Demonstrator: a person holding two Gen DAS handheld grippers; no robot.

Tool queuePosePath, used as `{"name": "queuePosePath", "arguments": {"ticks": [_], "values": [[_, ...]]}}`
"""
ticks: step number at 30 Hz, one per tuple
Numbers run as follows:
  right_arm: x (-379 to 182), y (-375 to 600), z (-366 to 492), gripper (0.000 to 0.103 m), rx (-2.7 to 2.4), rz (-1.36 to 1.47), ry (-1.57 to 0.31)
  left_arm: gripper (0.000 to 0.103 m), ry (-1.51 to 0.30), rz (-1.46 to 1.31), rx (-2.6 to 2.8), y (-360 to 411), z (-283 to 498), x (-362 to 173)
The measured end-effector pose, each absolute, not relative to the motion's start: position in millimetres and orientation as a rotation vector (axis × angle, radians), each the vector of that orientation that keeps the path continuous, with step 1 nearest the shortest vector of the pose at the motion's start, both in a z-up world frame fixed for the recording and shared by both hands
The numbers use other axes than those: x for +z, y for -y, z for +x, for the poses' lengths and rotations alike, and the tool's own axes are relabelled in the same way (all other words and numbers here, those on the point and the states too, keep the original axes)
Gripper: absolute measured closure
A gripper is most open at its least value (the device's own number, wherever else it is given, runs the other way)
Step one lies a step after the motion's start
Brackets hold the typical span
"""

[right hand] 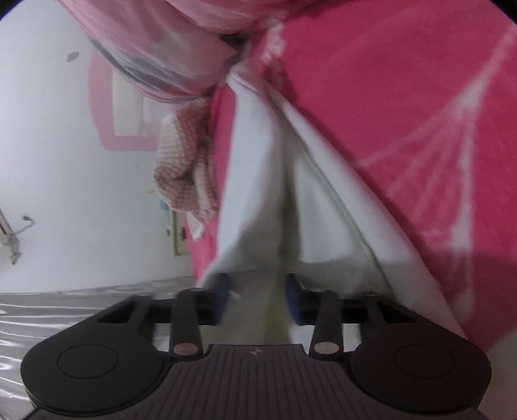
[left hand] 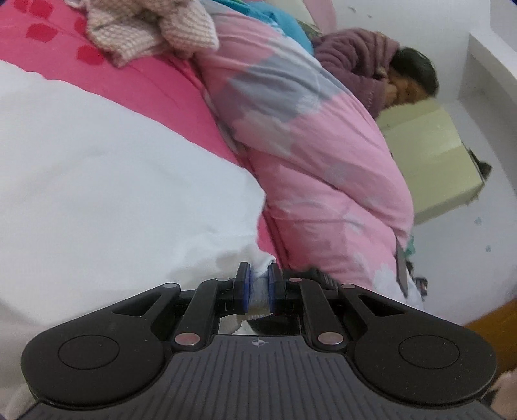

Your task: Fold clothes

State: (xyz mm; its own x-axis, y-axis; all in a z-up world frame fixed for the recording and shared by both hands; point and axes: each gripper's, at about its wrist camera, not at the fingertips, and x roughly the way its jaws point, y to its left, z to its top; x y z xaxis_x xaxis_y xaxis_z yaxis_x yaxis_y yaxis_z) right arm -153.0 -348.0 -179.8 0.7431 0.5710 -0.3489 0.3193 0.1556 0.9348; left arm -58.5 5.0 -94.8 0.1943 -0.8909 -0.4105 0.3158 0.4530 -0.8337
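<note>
your left gripper (left hand: 259,286) pinches the white garment's (left hand: 97,168) edge, and your right gripper (right hand: 258,299) clamps its hanging fold over the pink bedsheet (right hand: 404,97).

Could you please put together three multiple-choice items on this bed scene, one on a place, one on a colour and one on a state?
1. Where does the knitted beige-and-pink garment lie?
A. on the hot-pink bedsheet
B. on the floor
C. inside the cardboard box

2. What colour is the cloth in the left tool?
A. purple
B. white
C. blue

3. How does the left tool stand?
A. wide open, nothing in it
B. shut on the white cloth garment
C. shut on the pale pink patterned quilt

Key: 1 A, the knit rests on the sheet near the quilt; 2 B, white fabric runs from the pads; 3 B, cloth is pinched between the blue pads.
</note>
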Motion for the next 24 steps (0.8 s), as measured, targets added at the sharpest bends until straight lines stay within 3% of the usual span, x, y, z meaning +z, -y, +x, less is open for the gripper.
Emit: {"name": "queuePosePath", "arguments": {"ticks": [3, 8, 12, 14, 19, 20, 21, 24], "values": [[-152.8, 357.7, -159.3, 0.096, 0.223, 1.323, -0.69, 0.093, -1.052, -0.561, -1.009, 5.3, -73.2, -93.4], [-133.8, 363.0, -178.0, 0.096, 0.059, 0.979, -0.761, 0.091, -1.063, -0.217, -1.057, 37.9, -105.9, -114.6], [-107.5, 352.0, -176.8, 0.096, 0.028, 0.698, -0.74, 0.08, -1.033, 0.058, -1.076, 61.9, -126.4, -128.3], [-85.8, 334.3, -164.6, 0.095, 0.074, 0.519, -0.691, 0.068, -1.019, 0.056, -1.098, 62.2, -127.7, -119.1], [-88.4, 286.6, -134.5, 0.09, 0.189, 0.092, -0.696, 0.058, -0.982, -0.028, -1.068, 51.2, -124.7, -104.3], [-97.8, 281.0, -131.5, 0.081, 0.211, 0.028, -0.732, 0.057, -0.988, -0.049, -1.031, 49.3, -121.8, -106.7], [-113.3, 281.5, -131.3, 0.077, 0.22, -0.005, -0.814, 0.056, -1.013, -0.077, -0.981, 47.0, -117.3, -112.1], [-124.3, 299.6, -148.6, 0.08, 0.208, 0.043, -0.849, 0.058, -1.083, -0.151, -0.9, 37.2, -107.9, -133.3]]}}
